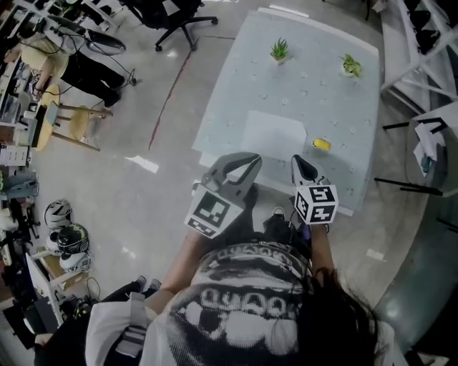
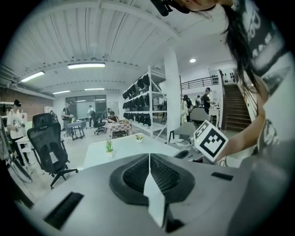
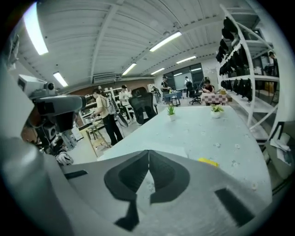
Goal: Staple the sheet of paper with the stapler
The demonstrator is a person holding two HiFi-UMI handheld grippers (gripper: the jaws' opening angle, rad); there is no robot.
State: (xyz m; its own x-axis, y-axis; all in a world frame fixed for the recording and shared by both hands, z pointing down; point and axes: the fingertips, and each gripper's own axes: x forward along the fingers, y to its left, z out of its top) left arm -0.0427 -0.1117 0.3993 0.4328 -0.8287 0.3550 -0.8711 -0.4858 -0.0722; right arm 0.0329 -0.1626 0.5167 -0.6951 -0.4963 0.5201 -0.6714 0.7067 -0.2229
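A white sheet of paper (image 1: 274,132) lies flat on the pale table (image 1: 336,107), near its front edge. A small yellow stapler (image 1: 321,144) rests on the table just right of the sheet; the right gripper view shows the stapler (image 3: 208,162) ahead and to the right of the jaws. My left gripper (image 1: 245,158) hovers at the table's near edge in front of the sheet, shut and empty. My right gripper (image 1: 300,160) is beside it, just short of the stapler, also shut with nothing between its jaws. In their own views the left gripper (image 2: 150,156) and right gripper (image 3: 148,152) show closed tips.
Two small potted plants (image 1: 279,50) (image 1: 351,66) stand at the table's far side. A black office chair (image 1: 175,21) is beyond the table's left corner. A white rack (image 1: 418,43) stands to the right. People and desks fill the left of the room.
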